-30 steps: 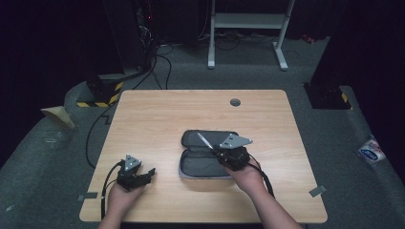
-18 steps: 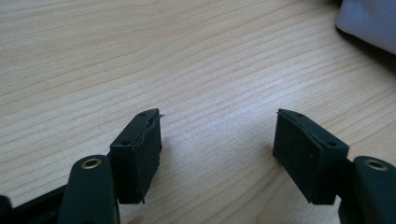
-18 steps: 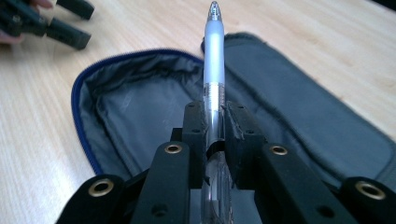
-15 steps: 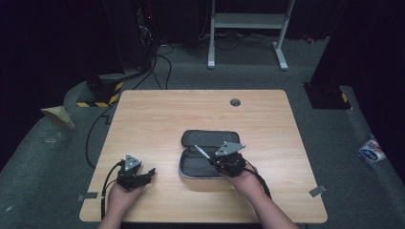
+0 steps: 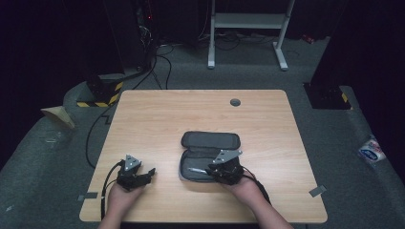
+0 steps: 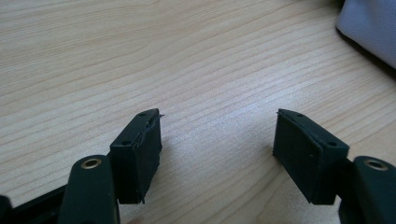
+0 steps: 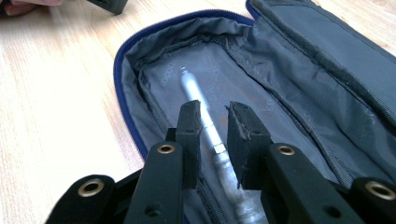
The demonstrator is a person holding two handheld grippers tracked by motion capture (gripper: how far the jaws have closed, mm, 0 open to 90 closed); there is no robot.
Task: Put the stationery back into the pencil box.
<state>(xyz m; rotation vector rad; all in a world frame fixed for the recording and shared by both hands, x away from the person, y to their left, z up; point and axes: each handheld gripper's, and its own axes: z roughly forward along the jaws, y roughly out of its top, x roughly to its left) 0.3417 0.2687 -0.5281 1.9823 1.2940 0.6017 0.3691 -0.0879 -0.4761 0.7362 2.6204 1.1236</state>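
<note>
A dark grey zip pencil case lies open on the wooden table, lid folded away from me. A silver pen lies along its lower half, seen in the high view as a pale stick. My right gripper straddles the pen's near end, jaws parted slightly wider than the pen, with lining showing beside it; from above it sits at the case's front right. My left gripper rests open and empty on bare wood at front left.
A round cable hole sits near the table's far edge. A corner of the case shows at the top right of the left gripper view. Cables trail from both grippers toward the front edge. Dark floor surrounds the table.
The right gripper has come down and toward me, from over the case's right side to its front half. The pen, held tilted above the case before, now lies flat inside it.
</note>
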